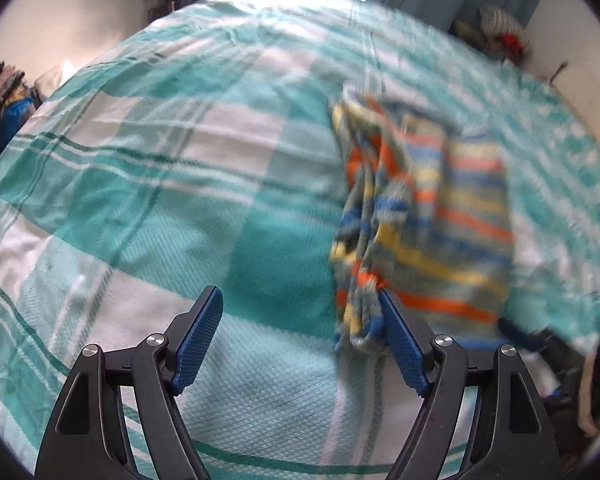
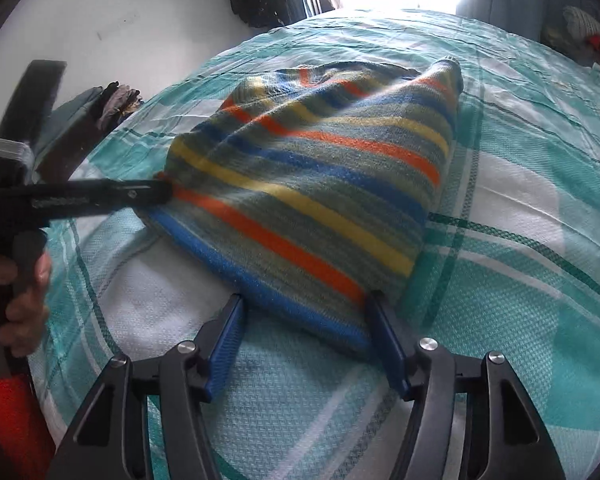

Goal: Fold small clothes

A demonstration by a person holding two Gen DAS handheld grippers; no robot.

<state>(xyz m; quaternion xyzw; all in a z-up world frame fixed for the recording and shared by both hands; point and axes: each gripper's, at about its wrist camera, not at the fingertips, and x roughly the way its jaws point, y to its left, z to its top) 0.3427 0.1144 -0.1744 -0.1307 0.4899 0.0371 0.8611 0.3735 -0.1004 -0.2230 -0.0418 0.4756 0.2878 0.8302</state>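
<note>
Both tongs spread at the striped garment point(image 2: 312, 184)

My left tongs point(image 1: 300, 320) gaped, cloth brushing the right-hand finger; my right tongs point(image 2: 304, 328) stood wide, the hem lying between their tips on the checked bedspread point(image 2: 520, 280).

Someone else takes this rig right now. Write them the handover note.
Left gripper: jaws wide open, its right finger touching the bunched edge of the striped garment; no grip visible.
Right gripper: open, the garment's blue hem lying between its fingers, not clamped.
The garment lies on the teal plaid bedspread, folded over and humped, one corner sticking up at the far end.
Done: apparently a first fold.
Left: flatten it, finish the fold, square the edges. Frames are motion-blurred, so check contact before pulling.
</note>
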